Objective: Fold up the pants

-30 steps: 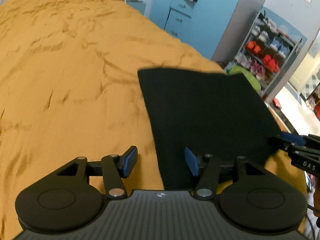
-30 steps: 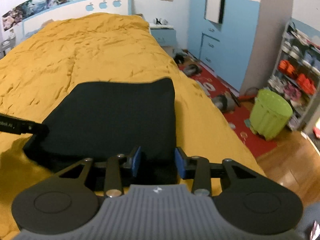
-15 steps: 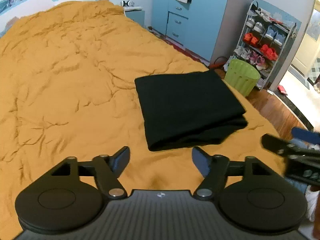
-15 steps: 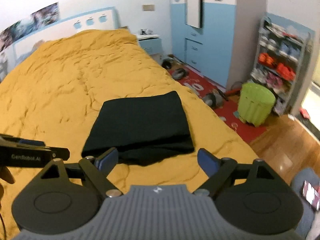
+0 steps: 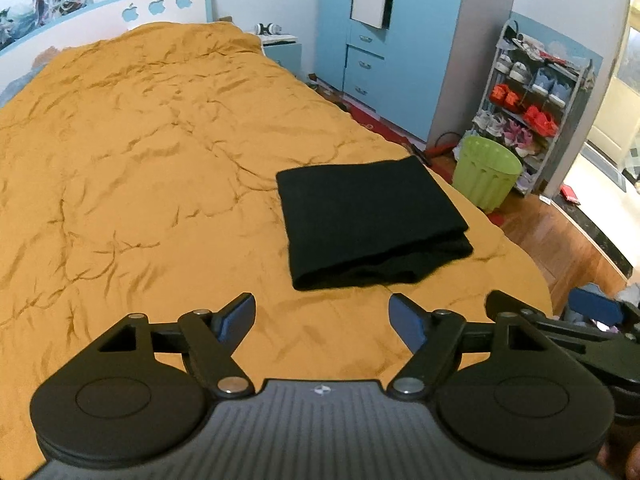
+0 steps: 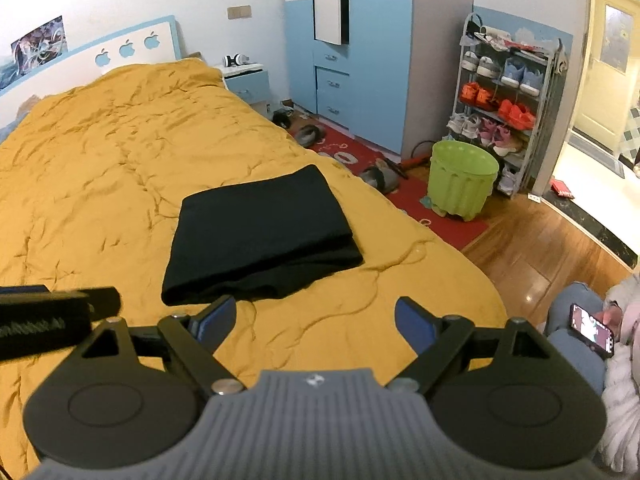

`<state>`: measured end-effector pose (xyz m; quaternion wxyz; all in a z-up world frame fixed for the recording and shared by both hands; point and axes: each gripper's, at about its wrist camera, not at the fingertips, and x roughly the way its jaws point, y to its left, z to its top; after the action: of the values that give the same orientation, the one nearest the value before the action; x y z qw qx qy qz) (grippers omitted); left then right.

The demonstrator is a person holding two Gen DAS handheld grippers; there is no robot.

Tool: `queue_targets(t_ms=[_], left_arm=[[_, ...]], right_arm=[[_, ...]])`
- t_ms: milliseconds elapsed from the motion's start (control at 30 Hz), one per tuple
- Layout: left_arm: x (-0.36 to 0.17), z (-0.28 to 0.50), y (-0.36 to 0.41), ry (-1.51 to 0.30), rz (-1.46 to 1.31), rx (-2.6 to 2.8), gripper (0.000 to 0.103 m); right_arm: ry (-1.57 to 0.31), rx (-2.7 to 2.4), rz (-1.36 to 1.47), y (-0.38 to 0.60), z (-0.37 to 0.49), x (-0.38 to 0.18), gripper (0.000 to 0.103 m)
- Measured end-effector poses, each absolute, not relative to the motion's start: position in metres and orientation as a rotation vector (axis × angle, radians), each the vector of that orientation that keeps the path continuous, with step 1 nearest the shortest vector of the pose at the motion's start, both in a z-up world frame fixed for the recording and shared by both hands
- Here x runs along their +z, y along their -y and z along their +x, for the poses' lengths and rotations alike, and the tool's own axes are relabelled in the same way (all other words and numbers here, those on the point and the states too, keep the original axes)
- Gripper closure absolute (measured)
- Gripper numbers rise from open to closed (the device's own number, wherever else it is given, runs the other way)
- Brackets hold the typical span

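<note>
Pants point(image 5: 368, 220) lie folded on the bed point(image 5: 140, 160); my left tool point(image 5: 322, 320) and right tool point(image 6: 314, 320) gape empty; I'd neaten that near edge gently.

One pair of folded black pants point(image 5: 370, 220) lies on one bed with an orange cover point(image 5: 140, 160). Two grippers show — the left gripper point(image 5: 322, 318) and the right gripper point(image 6: 316, 320). One green bin point(image 6: 462, 178), one shoe rack point(image 6: 508, 88), one bedside cabinet point(image 6: 244, 80), one phone point(image 6: 592, 330) — and three apple cut-outs point(image 6: 127, 49) on the headboard.
</note>
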<state>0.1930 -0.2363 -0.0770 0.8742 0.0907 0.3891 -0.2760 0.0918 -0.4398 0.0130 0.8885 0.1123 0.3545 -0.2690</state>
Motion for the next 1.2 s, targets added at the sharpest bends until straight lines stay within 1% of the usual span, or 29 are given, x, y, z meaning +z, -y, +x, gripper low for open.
queue_targets(t_ms=[1200], left_arm=[[-0.078,0.182,0.232,-0.804,0.17,-0.572,0.014]], right_arm=[[-0.748,-0.605,0.212,0.436,0.083,0.02,0.02]])
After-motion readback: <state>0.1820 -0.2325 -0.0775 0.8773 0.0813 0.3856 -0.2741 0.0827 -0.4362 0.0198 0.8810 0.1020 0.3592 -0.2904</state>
